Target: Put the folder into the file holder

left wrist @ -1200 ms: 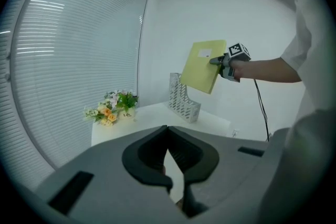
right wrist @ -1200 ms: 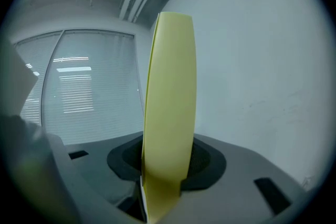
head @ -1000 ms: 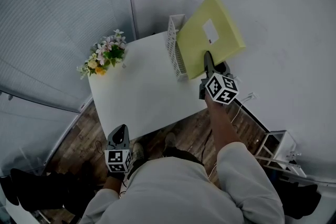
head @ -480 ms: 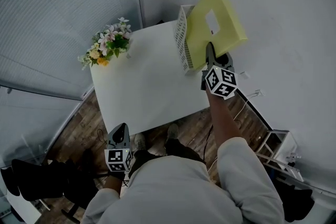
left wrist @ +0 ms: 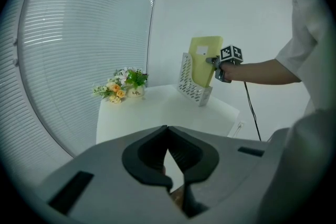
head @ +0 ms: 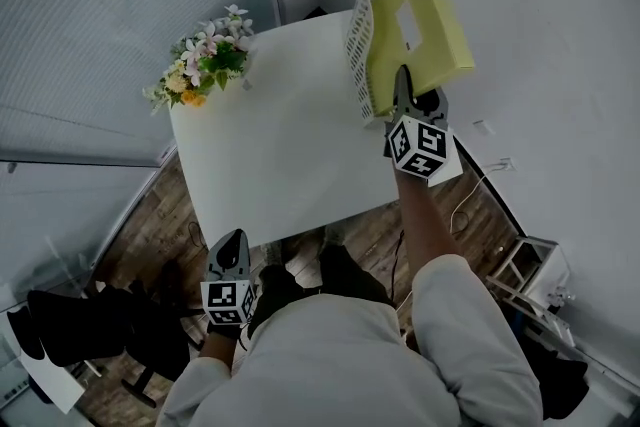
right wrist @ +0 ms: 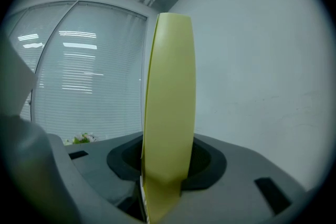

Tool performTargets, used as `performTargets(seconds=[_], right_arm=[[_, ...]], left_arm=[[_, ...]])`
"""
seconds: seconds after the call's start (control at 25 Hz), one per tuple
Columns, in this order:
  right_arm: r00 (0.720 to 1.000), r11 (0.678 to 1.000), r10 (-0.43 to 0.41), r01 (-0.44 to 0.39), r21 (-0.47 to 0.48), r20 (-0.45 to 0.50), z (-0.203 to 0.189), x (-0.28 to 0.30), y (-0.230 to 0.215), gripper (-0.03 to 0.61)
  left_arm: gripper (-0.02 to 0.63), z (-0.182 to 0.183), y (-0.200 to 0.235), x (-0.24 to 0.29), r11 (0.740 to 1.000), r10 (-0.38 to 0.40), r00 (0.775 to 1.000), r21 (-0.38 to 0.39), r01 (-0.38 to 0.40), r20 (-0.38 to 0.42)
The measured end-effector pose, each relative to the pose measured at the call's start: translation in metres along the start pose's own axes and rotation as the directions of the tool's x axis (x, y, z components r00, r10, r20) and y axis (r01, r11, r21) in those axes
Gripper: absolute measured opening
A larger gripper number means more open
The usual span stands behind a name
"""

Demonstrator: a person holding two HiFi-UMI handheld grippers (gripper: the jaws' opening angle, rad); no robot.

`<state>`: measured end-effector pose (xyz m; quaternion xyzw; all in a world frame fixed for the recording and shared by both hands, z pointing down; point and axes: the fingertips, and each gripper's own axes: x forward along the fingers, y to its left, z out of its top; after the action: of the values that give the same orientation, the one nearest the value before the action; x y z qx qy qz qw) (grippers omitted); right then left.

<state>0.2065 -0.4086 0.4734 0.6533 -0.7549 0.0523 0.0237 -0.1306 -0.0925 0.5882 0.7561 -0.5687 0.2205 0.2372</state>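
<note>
The yellow folder [head: 420, 20] stands on edge, tilted, with a white label on its side. My right gripper [head: 402, 98] is shut on its near corner. In the right gripper view the folder [right wrist: 168, 113] rises edge-on between the jaws. Its lower edge sits at the top of the white perforated file holder [head: 358, 45], which stands at the table's far right corner. Whether the edge is inside the holder I cannot tell. From the left gripper view I see the folder [left wrist: 206, 57] over the holder [left wrist: 190, 83]. My left gripper [head: 228, 257] hangs shut and bare below the table's near edge.
A small pot of flowers [head: 205, 60] stands at the far left of the white table [head: 270, 155]. Blinds cover the window on the left and a white wall runs behind. A cable and a white rack [head: 530, 275] lie on the floor at right, a dark chair [head: 80, 325] at left.
My right gripper has come down with the folder, which now stands steeper and closer against the file holder. The left gripper stays low by the table's near edge.
</note>
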Motion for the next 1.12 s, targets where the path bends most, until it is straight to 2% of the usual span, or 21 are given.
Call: performTargets(seconds=[0.72, 1.12], right_arm=[[0.996, 0.997, -0.042, 0.037, -0.064, -0.08, -0.094, 0.016, 0.005, 0.172], [0.995, 0.994, -0.05, 0.042, -0.097, -0.084, -0.105, 0.022, 0.01, 0.17]], left_arm=[[0.008, -0.022, 0.005, 0.036, 1.0, -0.02, 0.995, -0.021, 0.018, -0.102], [0.008, -0.028, 0.011, 0.044, 0.999, -0.033, 0.992, -0.035, 0.029, -0.119]])
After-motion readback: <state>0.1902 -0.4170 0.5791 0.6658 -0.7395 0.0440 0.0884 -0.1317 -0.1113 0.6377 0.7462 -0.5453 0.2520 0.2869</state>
